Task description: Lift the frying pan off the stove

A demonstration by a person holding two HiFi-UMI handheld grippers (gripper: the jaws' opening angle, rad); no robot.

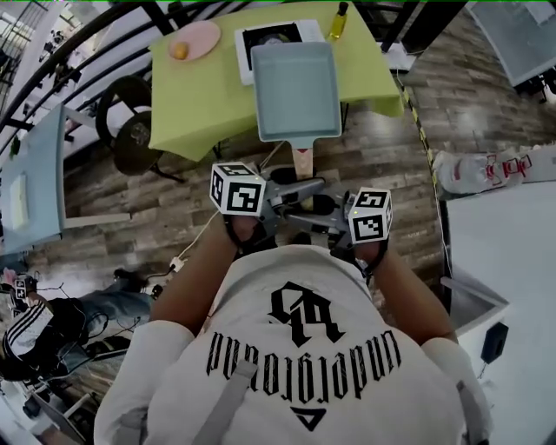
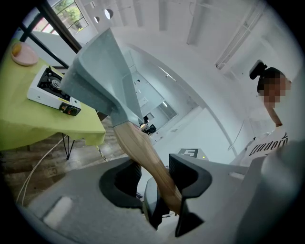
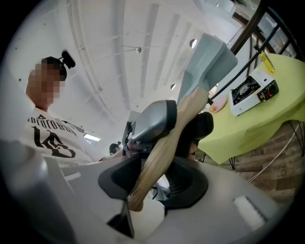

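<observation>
A square grey-blue frying pan (image 1: 295, 91) hangs in the air above the near edge of the green table (image 1: 191, 113), clear of the white portable stove (image 1: 269, 36) behind it. Its wooden handle (image 1: 301, 161) points toward me. My left gripper (image 1: 294, 189) and right gripper (image 1: 317, 210) both clamp that handle from opposite sides. In the left gripper view the handle (image 2: 143, 152) runs between the jaws of the left gripper (image 2: 155, 178). The right gripper view shows the right gripper (image 3: 157, 178) pressed on the handle (image 3: 164, 147) too, with the pan (image 3: 207, 59) tilted up beyond it.
A pink plate (image 1: 193, 39) with an orange fruit and a yellow bottle (image 1: 338, 22) stand on the table beside the stove. A black round chair (image 1: 130, 130) sits left of the table. A white table (image 1: 508, 252) is at the right, and a seated person (image 1: 35, 330) at lower left.
</observation>
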